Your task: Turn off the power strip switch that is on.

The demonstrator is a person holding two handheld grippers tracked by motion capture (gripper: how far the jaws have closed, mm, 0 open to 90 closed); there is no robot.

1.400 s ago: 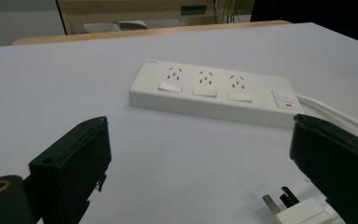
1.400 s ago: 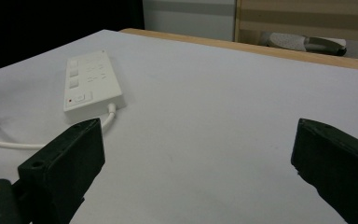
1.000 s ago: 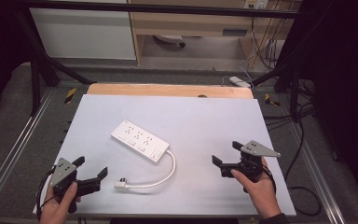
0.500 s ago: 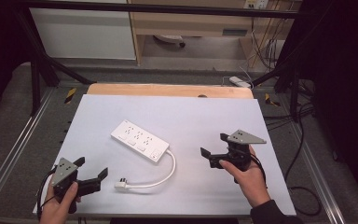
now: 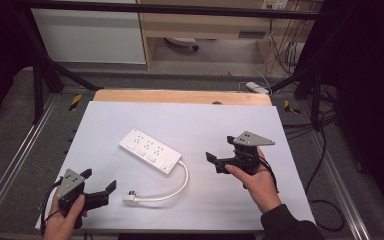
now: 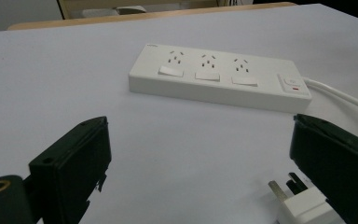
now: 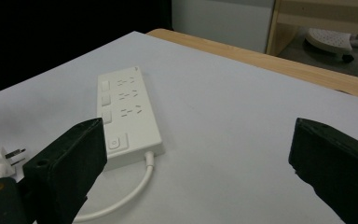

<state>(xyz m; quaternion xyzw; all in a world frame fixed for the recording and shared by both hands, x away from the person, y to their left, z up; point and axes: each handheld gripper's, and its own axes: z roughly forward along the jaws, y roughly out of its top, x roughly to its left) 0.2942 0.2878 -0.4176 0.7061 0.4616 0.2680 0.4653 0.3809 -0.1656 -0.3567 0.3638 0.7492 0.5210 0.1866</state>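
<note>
A white power strip (image 5: 150, 152) is seen lying flat on the white table (image 5: 290, 200), set at a slant a little left of the middle; three socket groups with a switch beside each are shown on its top face, and a red-marked button is carried at the cord end. A white cord (image 5: 172, 187) is led from that end in a curve toward the near edge, and it is ended in a white plug (image 5: 129, 198) lying on the table. The left tool (image 5: 99, 186) is held near the front left corner with its jaws spread wide and nothing between them; the plug is seen just beside its right jaw, apart from it. The right tool (image 5: 219, 154) is held to the right of the power strip, well apart from it; its jaws are likewise spread and nothing is gripped.
</note>
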